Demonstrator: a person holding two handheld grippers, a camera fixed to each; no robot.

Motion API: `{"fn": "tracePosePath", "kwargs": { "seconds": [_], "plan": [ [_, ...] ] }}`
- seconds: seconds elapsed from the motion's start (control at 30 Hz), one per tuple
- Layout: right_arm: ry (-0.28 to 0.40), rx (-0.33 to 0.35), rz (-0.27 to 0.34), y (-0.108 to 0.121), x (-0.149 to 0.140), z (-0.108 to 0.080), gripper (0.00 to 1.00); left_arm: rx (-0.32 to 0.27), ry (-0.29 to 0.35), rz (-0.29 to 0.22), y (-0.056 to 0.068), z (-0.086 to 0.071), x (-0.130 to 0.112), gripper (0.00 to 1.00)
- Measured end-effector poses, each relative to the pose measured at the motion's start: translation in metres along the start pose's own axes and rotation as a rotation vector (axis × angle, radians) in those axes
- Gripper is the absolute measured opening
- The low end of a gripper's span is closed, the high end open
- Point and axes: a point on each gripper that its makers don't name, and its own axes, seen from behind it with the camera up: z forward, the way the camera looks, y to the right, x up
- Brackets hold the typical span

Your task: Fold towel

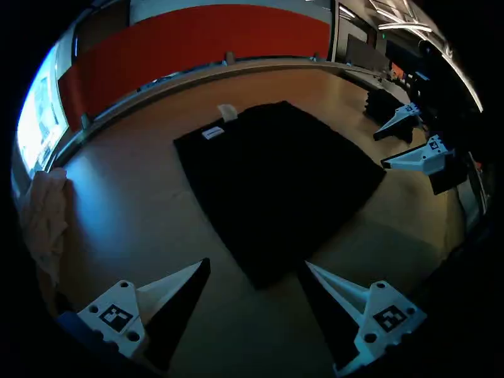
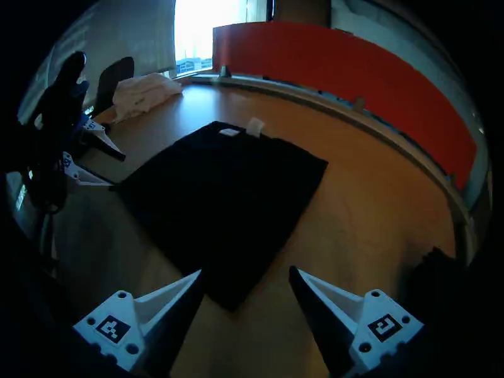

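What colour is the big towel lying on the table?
The towel is black, with small white tags at one edge. The left gripper view shows it best.

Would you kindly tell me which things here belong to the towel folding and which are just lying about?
For the job: black towel, flat on the wooden table; left gripper, open; right gripper, open.

Lying about: pale cloth heap at the table's edge; chair; red partition.
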Motion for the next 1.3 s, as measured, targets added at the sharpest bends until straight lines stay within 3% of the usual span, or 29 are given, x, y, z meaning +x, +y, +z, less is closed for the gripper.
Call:
{"fn": "tracePosePath", "kwargs": {
  "seconds": [0.37,0.63,1.0,1.3],
  "plan": [
    [-0.056,0.038,-0.018,-0.006,-0.022,0.007,0.93,-0.041,-0.054,0.015,0.011,0.014,-0.015,1.00],
    [-0.072,0.057,-0.041,-0.007,-0.028,0.009,0.84,-0.034,-0.063,0.040,0.011,0.016,-0.015,0.97],
    [-0.075,0.089,-0.056,-0.013,-0.029,0.012,0.63,-0.049,-0.082,0.064,0.019,0.016,-0.015,0.75],
    [-0.077,0.098,-0.066,-0.013,-0.030,0.012,0.36,-0.043,-0.088,0.054,0.018,0.017,-0.013,0.63]
  ]
}}
